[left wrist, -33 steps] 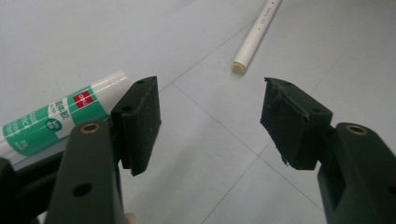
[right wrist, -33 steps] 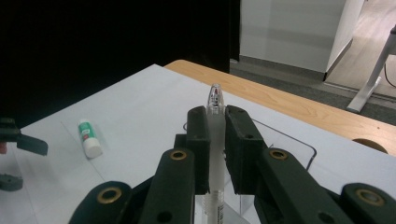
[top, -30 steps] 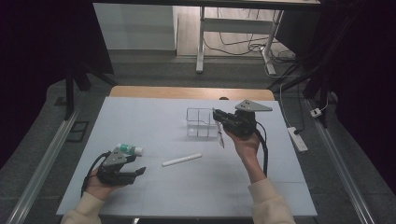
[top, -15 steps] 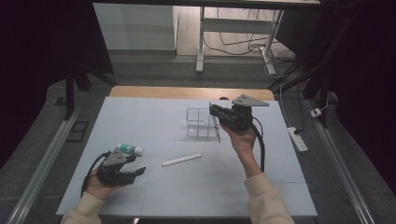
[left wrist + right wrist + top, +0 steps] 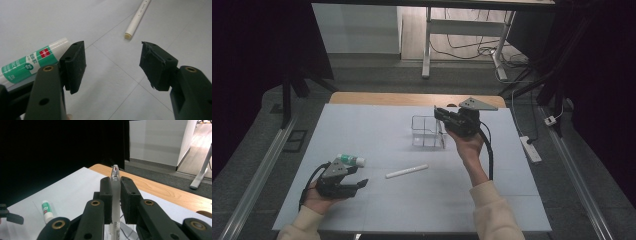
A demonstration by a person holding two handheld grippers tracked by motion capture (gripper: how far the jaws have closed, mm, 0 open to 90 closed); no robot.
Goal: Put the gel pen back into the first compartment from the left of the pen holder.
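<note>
Since a second ago the right gripper (image 5: 439, 116) has edged left, over the clear box (image 5: 428, 131). Left gripper (image 5: 112, 65): jaws spread, empty, glue stick (image 5: 32, 60) beside. Right gripper view: jaws pinching an upright pen (image 5: 115, 195).

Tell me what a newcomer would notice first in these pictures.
First, the clear pen clamped upright in the right gripper, held just above the clear holder at the far middle of the table. Then the left gripper, jaws open, resting at the near left beside a green-labelled glue stick, with a white tube lying mid-table.
</note>
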